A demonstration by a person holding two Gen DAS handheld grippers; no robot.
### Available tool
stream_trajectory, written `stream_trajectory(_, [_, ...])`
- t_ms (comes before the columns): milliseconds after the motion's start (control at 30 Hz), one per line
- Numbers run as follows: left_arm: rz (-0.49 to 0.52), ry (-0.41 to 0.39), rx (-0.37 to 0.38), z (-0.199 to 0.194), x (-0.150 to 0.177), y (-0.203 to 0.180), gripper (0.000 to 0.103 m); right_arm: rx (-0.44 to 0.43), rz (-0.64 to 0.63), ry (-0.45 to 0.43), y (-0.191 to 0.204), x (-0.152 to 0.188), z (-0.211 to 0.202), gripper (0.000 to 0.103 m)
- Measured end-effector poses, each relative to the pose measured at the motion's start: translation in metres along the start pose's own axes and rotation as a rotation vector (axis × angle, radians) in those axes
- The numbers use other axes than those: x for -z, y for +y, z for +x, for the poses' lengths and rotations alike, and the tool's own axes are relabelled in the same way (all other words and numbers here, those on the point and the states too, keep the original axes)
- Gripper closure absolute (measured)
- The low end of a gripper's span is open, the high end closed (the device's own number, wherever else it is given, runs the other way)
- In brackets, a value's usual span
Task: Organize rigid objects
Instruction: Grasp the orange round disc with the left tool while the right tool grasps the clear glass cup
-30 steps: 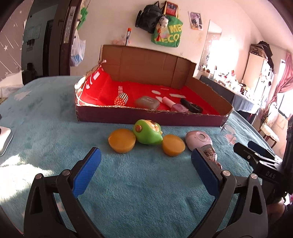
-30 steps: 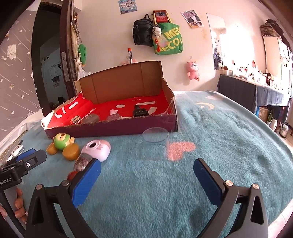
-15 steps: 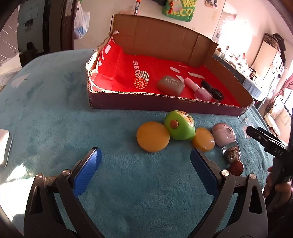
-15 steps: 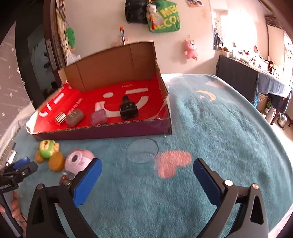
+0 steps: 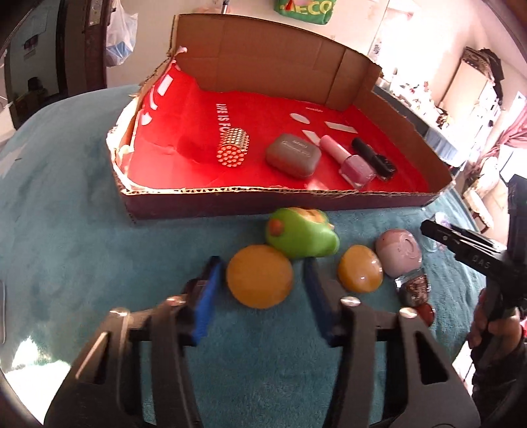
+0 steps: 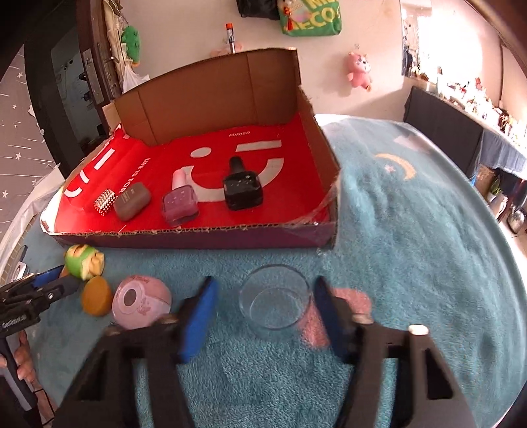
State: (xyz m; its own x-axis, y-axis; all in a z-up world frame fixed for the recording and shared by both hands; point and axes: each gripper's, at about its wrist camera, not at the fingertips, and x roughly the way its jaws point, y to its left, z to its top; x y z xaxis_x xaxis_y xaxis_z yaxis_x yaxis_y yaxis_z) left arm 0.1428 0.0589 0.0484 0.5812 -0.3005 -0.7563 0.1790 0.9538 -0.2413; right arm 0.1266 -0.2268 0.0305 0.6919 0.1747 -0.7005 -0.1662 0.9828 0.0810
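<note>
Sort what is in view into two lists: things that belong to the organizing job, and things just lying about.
Job:
cardboard box
orange disc between the open left claw
clear glass dish between the open right claw
green toy
pink round case

Lying about:
green bag
pink plush toy

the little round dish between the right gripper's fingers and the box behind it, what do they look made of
The round dish looks like clear glass, possibly hard plastic: the teal blanket shows through its wall and base, and the rim glints. The box is corrugated cardboard, matte brown, with fluting visible along its cut front edge; a glossy red printed sheet lines its floor.
</note>
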Motion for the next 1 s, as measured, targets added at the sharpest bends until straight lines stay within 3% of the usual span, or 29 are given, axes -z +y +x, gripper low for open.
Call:
stream_trajectory(33, [-0.001, 0.002, 0.004, 0.000, 0.000, 0.000, 0.067, -0.006, -0.001, -0.001, -0.001, 0.001, 0.000, 0.060])
stream_trajectory(133, [0.001, -0.003, 0.010, -0.002, 0.000, 0.000, 0.067, -0.037, -0.007, -0.007, 0.000, 0.001, -0.003, 0.061])
stream_trajectory(467, [0.025, -0.048, 0.032, -0.025, 0.000, -0.010, 0.067, -0.067, -0.043, -0.059, 0.011, -0.004, -0.026, 0.061])
stream_trajectory(1000, [0.027, -0.060, 0.060, -0.033, -0.001, -0.015, 0.067, -0.083, -0.035, -0.057, 0.010, 0.000, -0.025, 0.061])
